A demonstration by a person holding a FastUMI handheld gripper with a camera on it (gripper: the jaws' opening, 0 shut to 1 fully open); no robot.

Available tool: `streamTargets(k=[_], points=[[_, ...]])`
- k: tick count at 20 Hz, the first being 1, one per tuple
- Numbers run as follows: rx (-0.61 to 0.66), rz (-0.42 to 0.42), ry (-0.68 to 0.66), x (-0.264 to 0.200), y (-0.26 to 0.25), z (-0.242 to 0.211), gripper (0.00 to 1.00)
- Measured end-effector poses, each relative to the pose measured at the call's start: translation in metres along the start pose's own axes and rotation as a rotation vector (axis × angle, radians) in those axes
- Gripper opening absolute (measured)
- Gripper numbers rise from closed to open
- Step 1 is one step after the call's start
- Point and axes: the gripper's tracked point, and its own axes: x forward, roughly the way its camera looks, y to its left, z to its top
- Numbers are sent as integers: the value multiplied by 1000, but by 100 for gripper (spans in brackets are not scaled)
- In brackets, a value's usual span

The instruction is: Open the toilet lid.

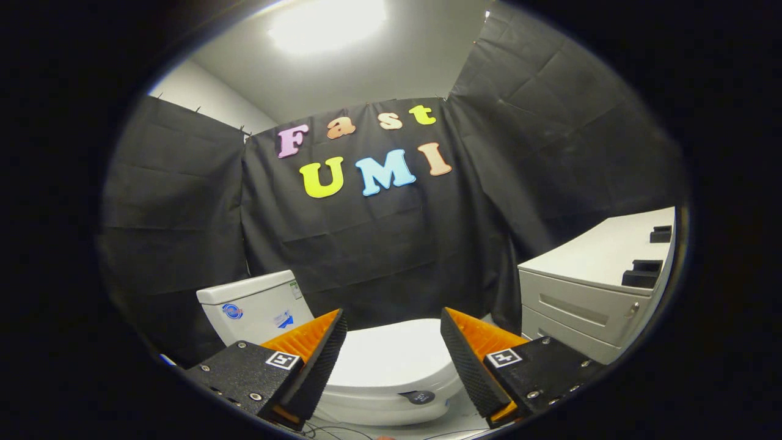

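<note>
Gripper view: we see our jaws [394, 360] released, spread wide with nothing between them. Just beyond and below them sits the toilet, its white lid [391, 357] closed flat over the bowl, the tank [253, 305] behind it against the booth wall. A white drawer cabinet [586, 299] stands beside the toilet.

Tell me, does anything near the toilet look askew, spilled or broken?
Nothing stands out. The toilet lid lies flat and closed beyond the open gripper, the tank sits upright behind it, and the cabinet drawers are shut.
</note>
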Motion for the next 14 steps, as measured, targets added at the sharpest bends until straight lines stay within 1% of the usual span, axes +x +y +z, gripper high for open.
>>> streamTargets(k=[4,7,10,14], points=[[94,-32,7,12,-13,-17,96],[149,-58,18,17,-22,-32,96],[231,-80,22,18,-31,-42,96],[310,-106,51,23,-36,-67,96]])
